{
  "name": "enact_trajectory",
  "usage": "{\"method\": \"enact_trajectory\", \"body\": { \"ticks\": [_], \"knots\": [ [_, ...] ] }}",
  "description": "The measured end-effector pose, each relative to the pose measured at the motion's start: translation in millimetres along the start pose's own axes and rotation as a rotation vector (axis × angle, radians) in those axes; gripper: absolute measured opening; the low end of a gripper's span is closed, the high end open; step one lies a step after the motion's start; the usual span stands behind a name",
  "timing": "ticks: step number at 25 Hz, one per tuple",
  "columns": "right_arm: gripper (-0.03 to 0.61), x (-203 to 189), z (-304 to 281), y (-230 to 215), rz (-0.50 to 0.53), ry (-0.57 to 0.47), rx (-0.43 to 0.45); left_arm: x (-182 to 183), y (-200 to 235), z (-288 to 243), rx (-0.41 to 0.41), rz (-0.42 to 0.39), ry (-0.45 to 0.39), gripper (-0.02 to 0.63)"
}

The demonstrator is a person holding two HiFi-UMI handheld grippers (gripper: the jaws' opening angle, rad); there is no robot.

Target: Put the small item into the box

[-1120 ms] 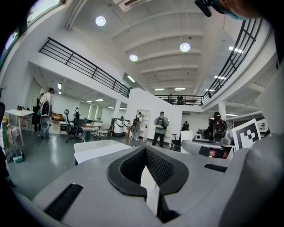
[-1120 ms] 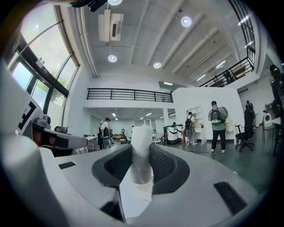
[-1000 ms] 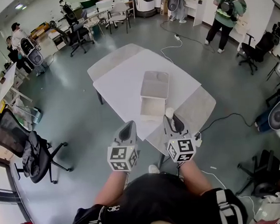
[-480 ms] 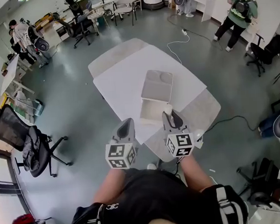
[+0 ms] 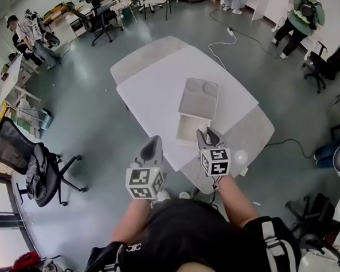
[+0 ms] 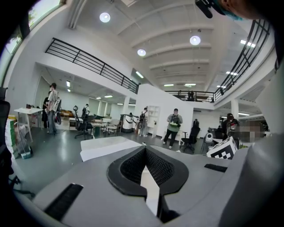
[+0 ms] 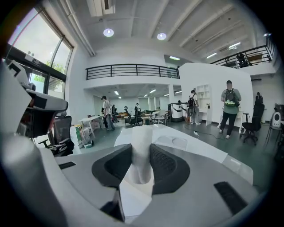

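Head view shows us the white table (image 5: 150,88). On its near right part sits the open box (image 5: 181,139), its pale floor showing, and the lid (image 5: 199,98) lies just beyond it on the far side. Our left gripper (image 5: 151,146) hangs by the table's near edge, left of the box, with its jaws together. Our right gripper (image 5: 207,135) is at the box's near right corner. Its jaws are clamped on the white tube (image 7: 141,146), which stands upright between the pads, not yet in the box.
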State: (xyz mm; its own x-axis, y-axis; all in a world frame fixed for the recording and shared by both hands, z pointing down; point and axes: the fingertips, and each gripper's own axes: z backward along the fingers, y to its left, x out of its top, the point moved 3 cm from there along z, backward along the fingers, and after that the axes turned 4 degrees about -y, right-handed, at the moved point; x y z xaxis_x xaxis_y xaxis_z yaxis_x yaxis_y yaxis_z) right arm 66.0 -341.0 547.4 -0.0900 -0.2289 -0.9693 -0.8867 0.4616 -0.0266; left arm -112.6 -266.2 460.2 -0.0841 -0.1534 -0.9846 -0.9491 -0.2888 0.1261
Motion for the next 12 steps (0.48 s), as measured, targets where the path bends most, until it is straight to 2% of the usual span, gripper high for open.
{"method": "enact_trajectory", "body": {
  "ticks": [7, 12],
  "knots": [
    [0.127, -35, -45, 7, 0.049, 0.162, 0.027, 2, 31, 6, 0.033, 0.009, -0.005, 0.006],
    [0.127, -71, -74, 7, 0.161, 0.340, 0.099, 4, 45, 11, 0.053, 0.018, -0.006, 0.005]
  ]
}}
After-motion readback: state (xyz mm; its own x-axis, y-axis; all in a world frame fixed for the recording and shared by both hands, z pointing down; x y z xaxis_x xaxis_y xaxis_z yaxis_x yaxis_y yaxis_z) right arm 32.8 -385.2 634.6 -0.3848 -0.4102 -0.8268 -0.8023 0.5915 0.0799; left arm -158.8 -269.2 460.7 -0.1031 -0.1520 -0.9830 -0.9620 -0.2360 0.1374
